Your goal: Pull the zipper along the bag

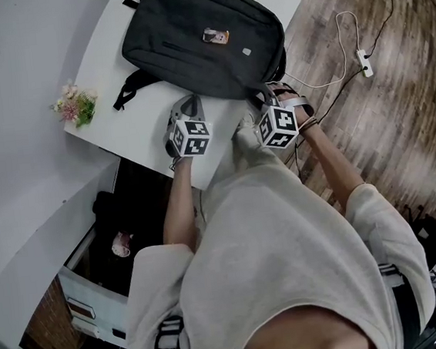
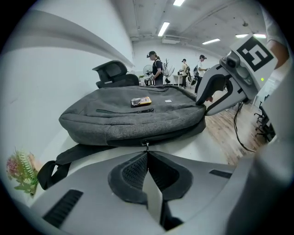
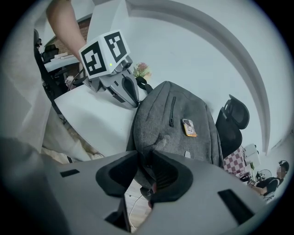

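**Position.** The bag (image 1: 203,36) is grey soft fabric. It lies flat on the white table (image 1: 132,132) with one long edge facing you.

**Left claw.** Your left gripper (image 2: 147,152) has its jaws pressed together. The small metal zipper pull (image 2: 146,145) sits right at their tips. I judge it pinched, though little of the tab shows.

**Right claw.** Your right gripper (image 3: 144,158) is clamped on the bag's edge at the near right-hand corner, with fabric bunched between the pads.

**Handling.**
- The bag looks light and limp. It will likely slide and wrinkle along with the pull unless you keep that corner taut.
- The tab is small, smooth and easy to lose. Seat it deep in the pads and draw in line with the zipper track, not upward.
- The anchoring grip belongs on the seam beside the track, where the cloth looks thickest and least likely to stretch.
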Tool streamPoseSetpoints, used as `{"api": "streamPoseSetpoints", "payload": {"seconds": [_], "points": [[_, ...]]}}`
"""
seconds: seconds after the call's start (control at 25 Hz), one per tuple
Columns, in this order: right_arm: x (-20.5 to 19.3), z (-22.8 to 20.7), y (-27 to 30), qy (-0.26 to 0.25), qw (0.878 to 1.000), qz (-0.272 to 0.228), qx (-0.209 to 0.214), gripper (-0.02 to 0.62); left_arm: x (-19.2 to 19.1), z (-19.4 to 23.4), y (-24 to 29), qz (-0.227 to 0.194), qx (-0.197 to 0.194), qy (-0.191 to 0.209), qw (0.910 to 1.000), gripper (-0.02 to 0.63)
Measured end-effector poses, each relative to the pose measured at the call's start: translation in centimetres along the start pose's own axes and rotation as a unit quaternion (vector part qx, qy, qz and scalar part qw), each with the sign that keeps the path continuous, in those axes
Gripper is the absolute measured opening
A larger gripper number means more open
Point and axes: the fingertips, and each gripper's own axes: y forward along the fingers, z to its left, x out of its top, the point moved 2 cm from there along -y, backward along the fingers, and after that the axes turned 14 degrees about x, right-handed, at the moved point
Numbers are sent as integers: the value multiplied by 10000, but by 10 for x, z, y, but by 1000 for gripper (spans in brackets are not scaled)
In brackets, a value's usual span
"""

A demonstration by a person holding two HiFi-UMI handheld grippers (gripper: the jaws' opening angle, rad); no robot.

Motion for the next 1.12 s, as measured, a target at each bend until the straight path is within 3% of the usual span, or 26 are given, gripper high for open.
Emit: {"api": "streamPoseSetpoints", "payload": {"seconds": [0.52,0.68,1.0,1.12], "points": [[29,10,12,246,9991,-215,257,103,5,-34,-22,10,-288,23,9996,32],[51,17,22,197,9979,-407,466,103,-3,-34,-31,65,-195,-408,9990,32],[88,27,41,271,9951,-570,758,104,-17,-10,-42,232,212,-616,9976,34],[92,30,37,75,9950,-640,762,109,-22,-2,-41,269,234,-642,9973,29]]}}
